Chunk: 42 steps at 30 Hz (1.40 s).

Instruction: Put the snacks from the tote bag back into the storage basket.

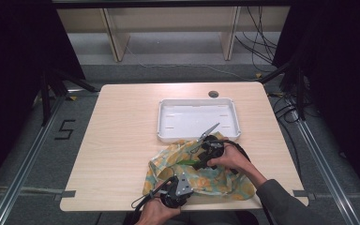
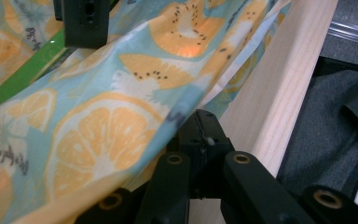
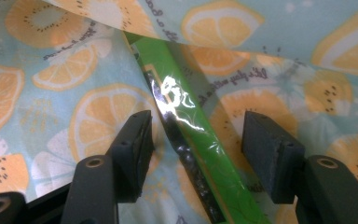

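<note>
Left gripper point(image 2: 200, 140): clamped on cloth point(image 2: 98, 140) edge | right gripper point(image 3: 196, 149): fingers apart astride green packet point(image 3: 191, 135) on cloth | we close squarely, cloth kept taut.

A black "5" point(image 1: 64, 130) is marked on the grey floor left of the table. Cursive print on the citrus-patterned cloth point(image 3: 279, 28) is too blurred to read.
</note>
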{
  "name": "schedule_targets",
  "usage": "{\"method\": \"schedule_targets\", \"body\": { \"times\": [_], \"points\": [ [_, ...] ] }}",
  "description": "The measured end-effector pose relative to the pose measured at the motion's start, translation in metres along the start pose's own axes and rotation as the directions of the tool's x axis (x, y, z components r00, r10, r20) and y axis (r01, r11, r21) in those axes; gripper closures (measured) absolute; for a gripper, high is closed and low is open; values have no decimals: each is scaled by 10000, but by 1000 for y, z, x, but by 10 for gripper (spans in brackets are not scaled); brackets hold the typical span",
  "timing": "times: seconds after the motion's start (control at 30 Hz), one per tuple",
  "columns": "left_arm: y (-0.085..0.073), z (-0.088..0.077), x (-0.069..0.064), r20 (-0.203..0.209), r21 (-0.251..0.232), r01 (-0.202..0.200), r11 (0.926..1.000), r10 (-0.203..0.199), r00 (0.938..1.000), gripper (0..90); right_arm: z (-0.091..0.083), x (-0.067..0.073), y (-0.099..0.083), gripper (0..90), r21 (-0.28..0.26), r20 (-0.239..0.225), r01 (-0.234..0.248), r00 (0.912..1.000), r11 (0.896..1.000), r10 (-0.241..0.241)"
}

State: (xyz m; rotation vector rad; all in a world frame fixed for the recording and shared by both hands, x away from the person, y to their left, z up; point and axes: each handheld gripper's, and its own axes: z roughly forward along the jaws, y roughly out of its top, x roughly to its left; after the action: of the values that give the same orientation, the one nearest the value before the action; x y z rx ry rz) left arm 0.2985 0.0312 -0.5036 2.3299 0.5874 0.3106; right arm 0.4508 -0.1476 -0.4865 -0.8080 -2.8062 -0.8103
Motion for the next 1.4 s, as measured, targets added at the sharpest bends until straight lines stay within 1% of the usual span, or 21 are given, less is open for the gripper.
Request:
{"method": "schedule_targets", "body": {
  "times": [0.03,0.07,0.1,0.13,0.3,0.33,0.37,0.4,0.47,0.5,0.57,0.63,0.77,0.83,1.0,1.07,1.17,1.2,1.27,1.33,1.4],
  "points": [
    [1,0,2,-74,133,-344,9993,345,9994,895,1,1,0,441,137,-74,-243,9997,9996,244],
    [0,1,1,-56,88,-58,9999,58,10000,895,1,1,0,441,137,-74,-243,9997,9996,244],
    [1,2,1,-11,39,-53,10000,53,10000,895,2,2,1,442,108,-91,-376,9992,9992,377],
    [1,3,1,-29,79,-26,10000,27,10000,895,2,0,1,449,64,-135,-78,9999,9999,79],
    [2,6,3,-91,111,-43,9999,44,9999,896,3,2,2,446,178,-286,-197,9994,9996,202],
    [2,6,3,-22,88,-23,10000,23,10000,896,3,3,2,449,185,-408,-135,9991,9997,143],
    [3,7,3,-14,86,-8,10000,8,10000,896,3,3,2,451,251,-271,-218,9994,9994,224],
    [3,7,3,-25,111,-29,9999,29,10000,896,3,5,3,454,340,-340,-476,9982,9983,488],
    [3,8,3,-16,85,2,10000,-2,10000,896,3,5,3,455,285,-314,-425,9986,9987,434],
    [3,8,3,-11,82,12,10000,-12,10000,896,3,7,3,457,275,-416,-638,9970,9976,649],
    [3,8,3,36,92,25,10000,-25,10000,896,2,6,3,462,309,-402,-569,9975,9979,581],
    [3,8,4,-40,142,-38,9999,38,10000,897,0,8,5,470,119,-707,-444,9965,9989,451],
    [3,9,4,48,84,16,10000,-16,10000,896,-3,9,6,478,13,-773,-395,9962,9992,394],
    [3,9,4,53,83,29,10000,-29,10000,897,-9,11,8,492,32,-1028,-661,9925,9978,661],
    [3,9,3,51,87,-3,10000,2,10000,896,-16,11,10,524,-274,-1186,-663,9910,9974,626],
    [3,9,3,65,84,17,10000,-18,10000,896,-20,13,10,530,-184,-1362,-911,9868,9957,877],
    [3,9,4,64,86,-1,10000,1,10000,896,-22,12,11,537,-398,-1279,-797,9890,9960,740],
    [3,9,4,69,87,5,10000,-5,10000,896,-23,12,11,541,-513,-1405,-701,9881,9962,623],
    [3,9,4,75,92,-6,10000,5,10000,896,-23,12,11,545,-538,-1475,-662,9874,9964,576],
    [4,9,4,76,91,3,10000,-4,10000,896,-24,13,12,555,-570,-1407,-775,9877,9954,689],
    [4,9,4,77,105,-11,9999,11,10000,896,-26,13,12,580,-576,-1500,-660,9871,9962,567]
  ]
}}
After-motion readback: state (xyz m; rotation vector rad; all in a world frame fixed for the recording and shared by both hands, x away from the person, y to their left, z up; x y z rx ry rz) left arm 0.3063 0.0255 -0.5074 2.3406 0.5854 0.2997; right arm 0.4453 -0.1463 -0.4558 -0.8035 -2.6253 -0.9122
